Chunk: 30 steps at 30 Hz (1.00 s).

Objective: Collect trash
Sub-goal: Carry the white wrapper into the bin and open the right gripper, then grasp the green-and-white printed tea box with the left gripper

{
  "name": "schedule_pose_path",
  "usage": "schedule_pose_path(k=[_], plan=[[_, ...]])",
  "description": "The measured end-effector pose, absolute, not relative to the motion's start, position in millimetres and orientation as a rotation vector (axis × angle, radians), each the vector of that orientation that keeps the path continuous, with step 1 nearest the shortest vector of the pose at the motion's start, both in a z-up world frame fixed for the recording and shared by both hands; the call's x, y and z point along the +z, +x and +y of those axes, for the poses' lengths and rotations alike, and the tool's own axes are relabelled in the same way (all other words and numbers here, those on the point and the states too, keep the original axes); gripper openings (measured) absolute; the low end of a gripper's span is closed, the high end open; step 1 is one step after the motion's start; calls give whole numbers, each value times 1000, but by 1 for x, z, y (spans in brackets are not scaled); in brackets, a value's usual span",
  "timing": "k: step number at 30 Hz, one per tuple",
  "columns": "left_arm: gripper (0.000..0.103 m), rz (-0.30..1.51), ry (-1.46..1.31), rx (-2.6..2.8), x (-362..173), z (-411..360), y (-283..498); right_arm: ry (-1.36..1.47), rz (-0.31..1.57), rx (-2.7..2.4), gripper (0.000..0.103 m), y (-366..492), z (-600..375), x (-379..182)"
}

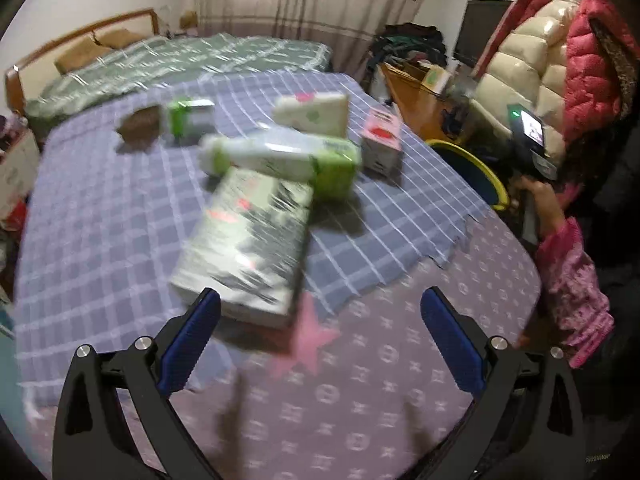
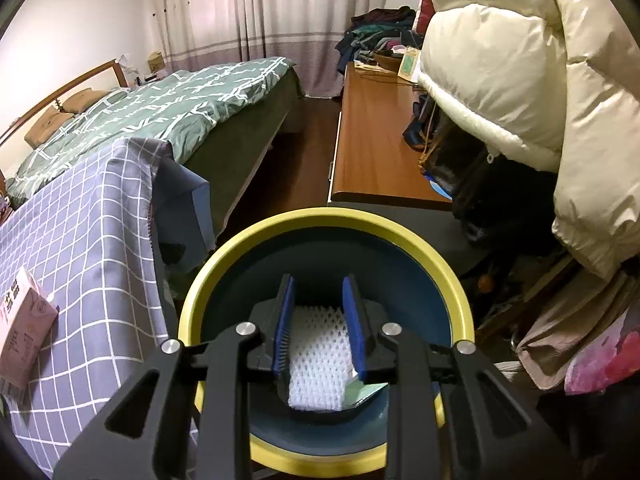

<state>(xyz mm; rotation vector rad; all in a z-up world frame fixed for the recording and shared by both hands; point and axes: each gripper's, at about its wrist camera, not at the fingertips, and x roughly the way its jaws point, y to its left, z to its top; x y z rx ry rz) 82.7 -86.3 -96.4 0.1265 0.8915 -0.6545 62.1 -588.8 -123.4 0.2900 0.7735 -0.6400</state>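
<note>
Right wrist: fingers (image 2: 282,320) pinch foam net (image 2: 318,356) over bin (image 2: 328,220).

Lit by soft indoor light, evenly and fairly bright. Heavily motion-blurred in the left wrist view: boxes (image 1: 244,240) smeared, print unreadable, short shadows falling toward 5 o'clock. Sharp in the right wrist view, with glare on the cream jacket (image 2: 520,80) at 2 o'clock. Fisheye-bent lines and black vignette at every corner.

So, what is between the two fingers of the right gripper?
A white foam net, held over the yellow-rimmed bin. The right wrist view shows it between the right gripper fingers.
</note>
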Motion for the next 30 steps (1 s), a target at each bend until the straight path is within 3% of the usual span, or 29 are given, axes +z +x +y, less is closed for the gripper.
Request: schedule_pose_path(k=[24, 30], plan=[[98, 1016, 252, -642, -142, -113, 181, 287, 811, -610, 29, 72, -585, -139], [74, 994, 272, -607, -139, -111, 178, 289, 818, -600, 29, 73, -582, -142]])
